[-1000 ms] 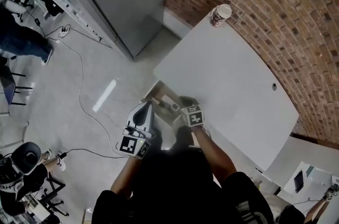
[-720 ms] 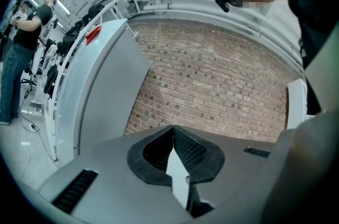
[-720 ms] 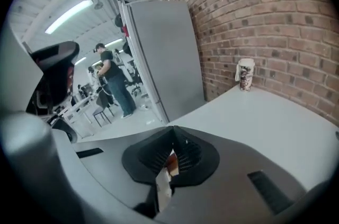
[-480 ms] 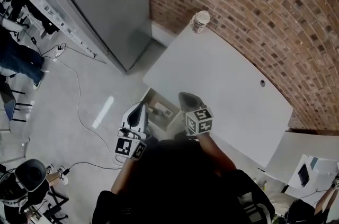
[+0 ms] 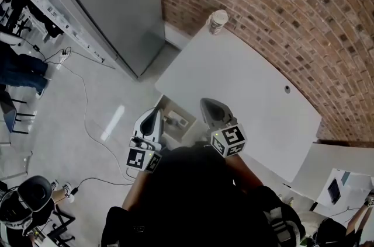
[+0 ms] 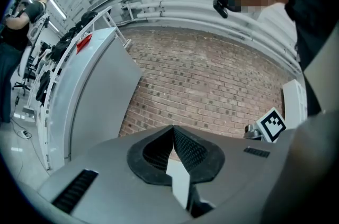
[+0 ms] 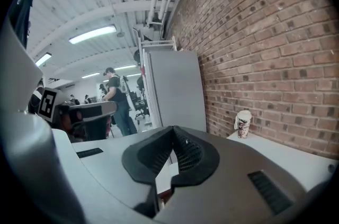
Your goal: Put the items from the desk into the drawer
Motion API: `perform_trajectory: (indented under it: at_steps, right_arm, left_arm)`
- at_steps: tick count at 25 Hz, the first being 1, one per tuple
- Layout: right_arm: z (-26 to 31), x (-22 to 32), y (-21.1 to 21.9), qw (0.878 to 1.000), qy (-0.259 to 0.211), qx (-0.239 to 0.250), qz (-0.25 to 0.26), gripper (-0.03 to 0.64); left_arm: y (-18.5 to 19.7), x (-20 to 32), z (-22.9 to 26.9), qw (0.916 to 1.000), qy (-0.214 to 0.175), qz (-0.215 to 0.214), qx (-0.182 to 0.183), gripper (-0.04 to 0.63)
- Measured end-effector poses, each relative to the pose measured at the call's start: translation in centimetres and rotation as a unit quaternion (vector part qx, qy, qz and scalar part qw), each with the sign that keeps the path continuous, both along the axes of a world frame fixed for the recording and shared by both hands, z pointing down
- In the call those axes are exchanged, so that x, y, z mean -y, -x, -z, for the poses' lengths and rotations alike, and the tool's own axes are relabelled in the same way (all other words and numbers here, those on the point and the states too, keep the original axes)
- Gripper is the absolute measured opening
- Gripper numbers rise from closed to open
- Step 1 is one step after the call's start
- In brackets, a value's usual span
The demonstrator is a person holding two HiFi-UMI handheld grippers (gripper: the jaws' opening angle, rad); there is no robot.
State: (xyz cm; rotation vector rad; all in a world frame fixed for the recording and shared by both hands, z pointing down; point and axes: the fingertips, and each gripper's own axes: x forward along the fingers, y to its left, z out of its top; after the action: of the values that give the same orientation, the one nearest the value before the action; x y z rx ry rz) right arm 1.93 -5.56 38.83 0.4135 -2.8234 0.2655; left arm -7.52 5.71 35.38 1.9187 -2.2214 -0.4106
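The white desk (image 5: 245, 88) runs along the brick wall, and a paper cup (image 5: 218, 21) stands at its far corner; the cup (image 7: 243, 124) also shows in the right gripper view. Below the desk's near left edge an open drawer (image 5: 165, 102) holds small items (image 5: 175, 120) that are too small to tell apart. My left gripper (image 5: 153, 114) hangs just left of the drawer, jaws shut and empty (image 6: 172, 128). My right gripper (image 5: 206, 103) is over the desk's edge just right of the drawer, also shut on nothing (image 7: 172, 130).
A tall grey cabinet (image 5: 111, 0) stands left of the desk against the brick wall (image 5: 280, 0). Cables (image 5: 86, 117) trail over the floor at left. People stand in the background (image 7: 117, 96). A small round grommet (image 5: 287, 89) sits in the desk top.
My right gripper has lifted from the drawer mouth and now sits higher over the desk's edge. The left gripper has hardly moved. The head view has shifted a little.
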Motion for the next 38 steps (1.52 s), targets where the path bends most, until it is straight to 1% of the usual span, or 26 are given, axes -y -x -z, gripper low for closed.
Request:
perform_trajectory:
  at_steps: [4,6,8,10,13,16,19,22,25,28,31,36,38]
  right_arm:
    - [1.7,-0.7,-0.2,1.0,-0.011,0.026,0.006,0.002]
    - [2.1,-1.0,-0.3,0.999,-0.012,0.032,0.007,0.002]
    - [2.3,-1.0,-0.4,0.999,-0.013,0.034,0.004,0.002]
    - [2.3,-0.9,-0.5,0.999,-0.015,0.033,0.002,0.002]
    - [2.2,-0.7,-0.7,0.999,-0.019,0.031,-0.001,0.002]
    - [2.2,-0.7,-1.0,0.999,-0.022,0.03,-0.004,0.002]
    - [2.1,-1.0,-1.2,0.999,-0.023,0.026,-0.001,0.0]
    - [2.0,-1.3,-1.4,0.999,-0.023,0.025,-0.001,0.0]
    - [1.9,-1.5,-1.7,0.999,-0.022,0.026,-0.003,0.0]
    - [1.8,-1.9,-2.0,0.999,-0.021,0.025,-0.002,0.0]
    - [1.7,-2.3,-2.2,1.0,-0.019,0.023,-0.002,0.0]
    - [1.4,-2.7,-2.5,1.0,-0.018,0.019,-0.003,0.0]
    - [1.4,-2.8,-2.6,1.0,-0.017,0.019,-0.003,0.0]
  left_arm:
    - [-0.2,0.1,-0.5,1.0,0.007,-0.003,-0.001,0.005]
    - [-0.3,0.2,-0.6,0.9999,0.009,-0.006,0.001,0.005]
    - [-0.2,0.3,-0.1,1.0,-0.002,-0.005,-0.001,0.005]
    - [-0.2,0.4,0.3,0.9999,-0.011,-0.006,-0.006,0.005]
    - [-0.4,0.2,-0.3,0.9999,0.002,-0.01,0.0,0.005]
    - [-0.5,0.1,-0.1,0.9999,-0.004,-0.01,-0.008,0.005]
    - [-0.6,-0.3,-0.4,1.0,0.0,-0.007,0.002,0.005]
    - [-0.9,-0.4,0.1,1.0,-0.004,-0.008,0.001,0.005]
    - [-1.2,-0.9,-0.8,0.9999,0.009,-0.01,0.002,0.005]
    - [-1.4,-1.1,-0.5,0.9999,0.004,-0.01,-0.009,0.005]
    - [-1.7,-1.3,-0.9,0.9998,0.013,-0.011,-0.005,0.005]
    - [-1.9,-1.5,-0.2,0.9997,-0.005,-0.011,-0.021,0.005]
    - [-1.9,-1.6,-0.5,0.9998,-0.004,-0.011,-0.018,0.005]
